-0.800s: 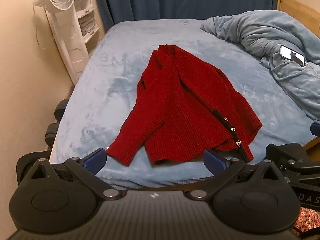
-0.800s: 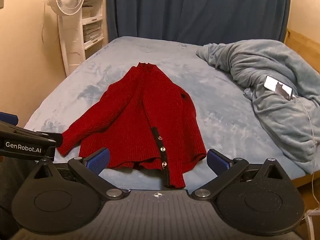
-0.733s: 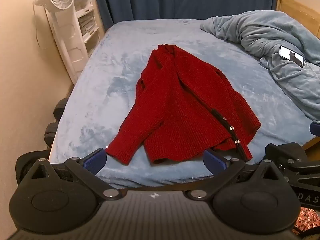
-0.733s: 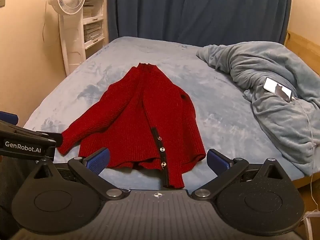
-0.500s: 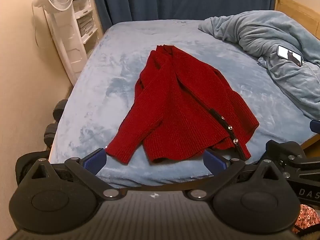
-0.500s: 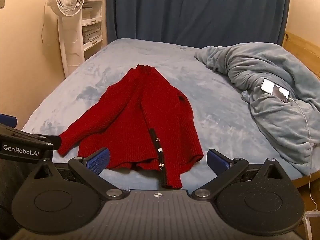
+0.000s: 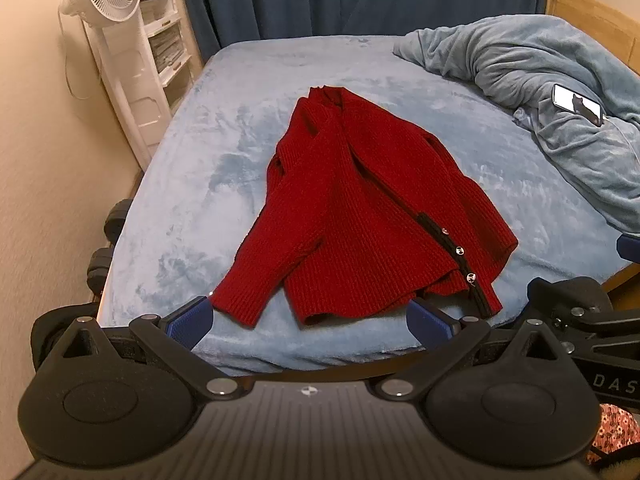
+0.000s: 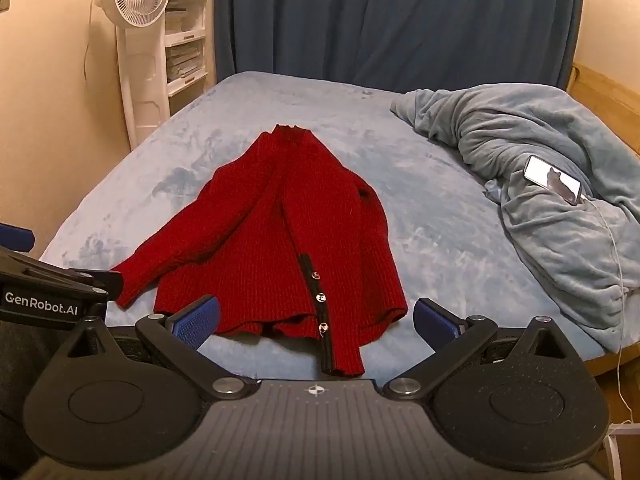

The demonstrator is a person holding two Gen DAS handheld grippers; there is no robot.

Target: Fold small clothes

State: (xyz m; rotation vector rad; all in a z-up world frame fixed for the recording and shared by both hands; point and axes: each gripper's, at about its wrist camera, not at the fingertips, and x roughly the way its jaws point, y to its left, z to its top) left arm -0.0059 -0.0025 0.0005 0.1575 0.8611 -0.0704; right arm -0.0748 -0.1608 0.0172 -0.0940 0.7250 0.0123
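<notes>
Pale blue fleece covers the bed [image 7: 224, 168], with a rumpled blanket [image 8: 552, 216] heaped along its right side; a red knitted cardigan [image 7: 360, 216] lies spread near the bed's front edge, hem nearest both tools; the left gripper [image 7: 310, 316] and right gripper [image 8: 316, 318] hover short of it, jaws wide, nothing between them; a phone [image 8: 552, 178] rests on the blanket

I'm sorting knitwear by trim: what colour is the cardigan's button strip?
Black, with small silvery buttons, on the red cardigan; the button strip shows best in the right wrist view.
</notes>
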